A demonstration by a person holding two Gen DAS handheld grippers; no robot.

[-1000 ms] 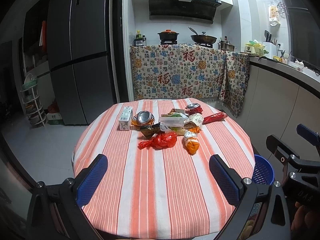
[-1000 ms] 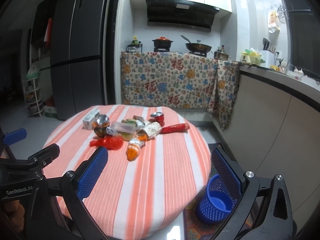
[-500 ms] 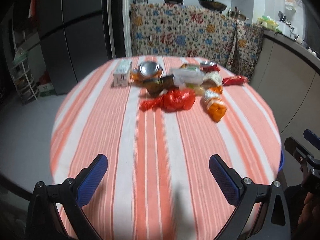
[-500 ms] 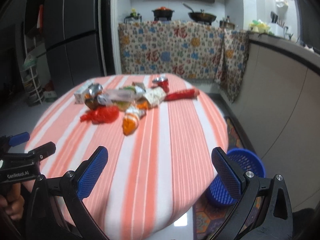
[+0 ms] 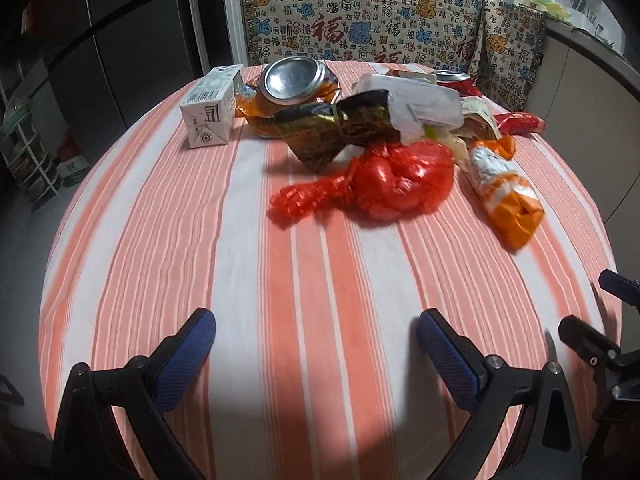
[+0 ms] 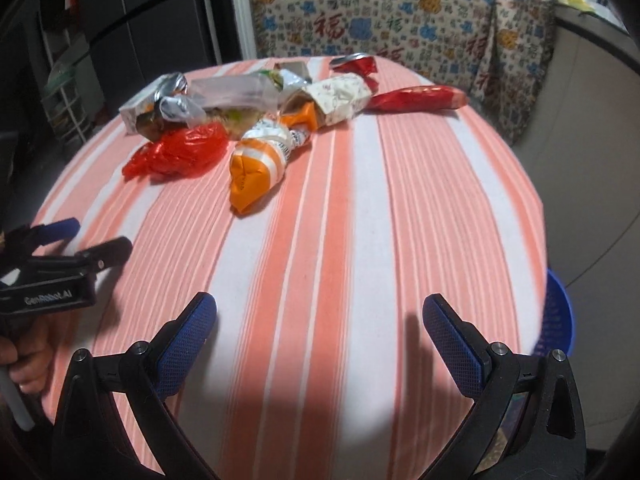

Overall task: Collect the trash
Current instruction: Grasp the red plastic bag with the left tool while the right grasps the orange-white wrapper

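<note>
A pile of trash lies at the far side of a round table with an orange-and-white striped cloth. Nearest is a crumpled red plastic bag, then an orange snack wrapper, a dark foil wrapper, a crushed can, a white carton and a long red wrapper. My left gripper is open and empty above the near cloth, short of the red bag. My right gripper is open and empty above the near right of the table.
A blue mesh waste basket stands on the floor at the table's right edge. A patterned cloth hangs over the counter behind the table. A dark fridge stands at the back left, a white cabinet at the right.
Both grippers have moved forward and tilted down over the table, so the trash pile is closer and larger. Both stay open and empty.
</note>
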